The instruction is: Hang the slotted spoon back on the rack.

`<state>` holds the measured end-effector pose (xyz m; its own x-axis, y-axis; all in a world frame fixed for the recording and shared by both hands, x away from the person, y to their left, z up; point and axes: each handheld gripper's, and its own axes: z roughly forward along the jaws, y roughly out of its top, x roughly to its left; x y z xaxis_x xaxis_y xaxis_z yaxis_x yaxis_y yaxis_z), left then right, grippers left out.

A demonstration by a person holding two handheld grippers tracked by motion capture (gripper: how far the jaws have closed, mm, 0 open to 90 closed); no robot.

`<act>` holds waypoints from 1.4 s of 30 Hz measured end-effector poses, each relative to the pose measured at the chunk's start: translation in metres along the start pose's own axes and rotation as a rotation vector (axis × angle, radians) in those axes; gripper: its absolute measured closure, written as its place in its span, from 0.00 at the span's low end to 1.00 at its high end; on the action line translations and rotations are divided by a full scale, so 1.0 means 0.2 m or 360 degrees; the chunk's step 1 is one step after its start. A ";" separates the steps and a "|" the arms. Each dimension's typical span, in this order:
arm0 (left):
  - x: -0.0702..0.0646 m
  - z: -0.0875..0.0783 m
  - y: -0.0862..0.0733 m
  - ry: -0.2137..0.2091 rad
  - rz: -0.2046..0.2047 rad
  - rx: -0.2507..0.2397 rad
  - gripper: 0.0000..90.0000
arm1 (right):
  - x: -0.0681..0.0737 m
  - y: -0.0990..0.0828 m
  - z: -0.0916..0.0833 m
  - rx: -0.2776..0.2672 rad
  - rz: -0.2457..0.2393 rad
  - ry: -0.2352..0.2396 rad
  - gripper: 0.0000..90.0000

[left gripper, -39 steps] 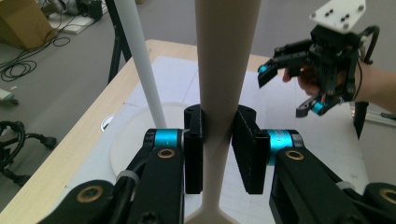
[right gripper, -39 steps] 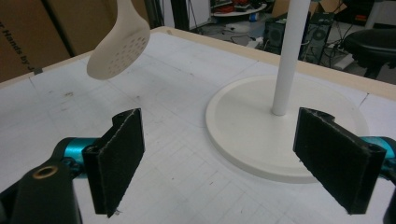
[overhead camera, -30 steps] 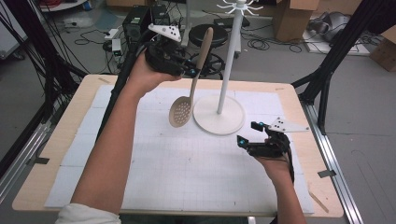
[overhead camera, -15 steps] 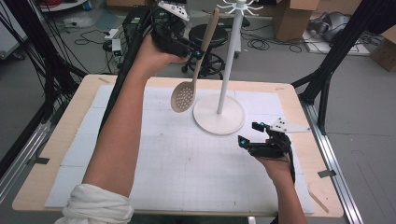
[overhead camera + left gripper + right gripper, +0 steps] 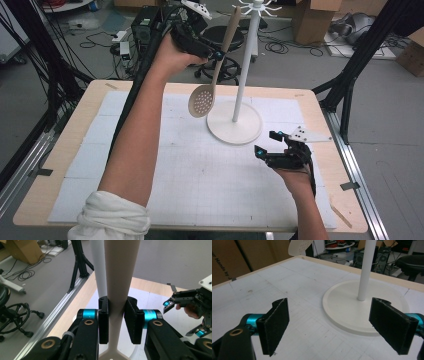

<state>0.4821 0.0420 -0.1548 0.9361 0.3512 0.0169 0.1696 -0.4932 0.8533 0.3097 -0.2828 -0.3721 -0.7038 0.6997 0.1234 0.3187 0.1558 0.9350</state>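
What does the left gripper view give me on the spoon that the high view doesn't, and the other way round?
Left gripper view: both pads of the left hand-held gripper press the slotted spoon's handle at its narrow neck.

High view: the perforated bowl hangs in the air above the table, the handle's top nears the hooks of the white stand, and the right hand-held gripper stands open near the stand's base.

Both: the handle, the stand's pole, the right hand-held gripper.

The white stand (image 5: 240, 107) rises mid-bench (image 5: 310, 102), its pole just beside the lifted skimmer (image 5: 212, 75); the bench's left and near areas lie open.
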 end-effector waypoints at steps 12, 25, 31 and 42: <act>0.00 0.03 0.01 0.0004 0.0004 0.0021 0.83 | 0.00 0.00 0.01 0.0008 -0.0006 0.0000 0.17; 0.02 0.09 0.04 0.0031 -0.0014 0.0060 0.83 | 0.00 0.00 0.00 0.0001 0.0006 0.0008 0.17; 0.05 0.10 0.03 0.0061 -0.0035 0.0094 0.83 | 0.00 0.00 0.01 0.0006 0.0007 0.0013 0.17; 0.10 0.11 -0.01 0.0151 -0.0097 0.0088 0.63 | 0.00 -0.01 0.01 0.0008 0.0003 0.0012 0.17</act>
<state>0.5069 0.0323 -0.1673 0.8906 0.4545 0.0173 0.2447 -0.5109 0.8240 0.3104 -0.2824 -0.3738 -0.7081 0.6945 0.1277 0.3231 0.1578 0.9331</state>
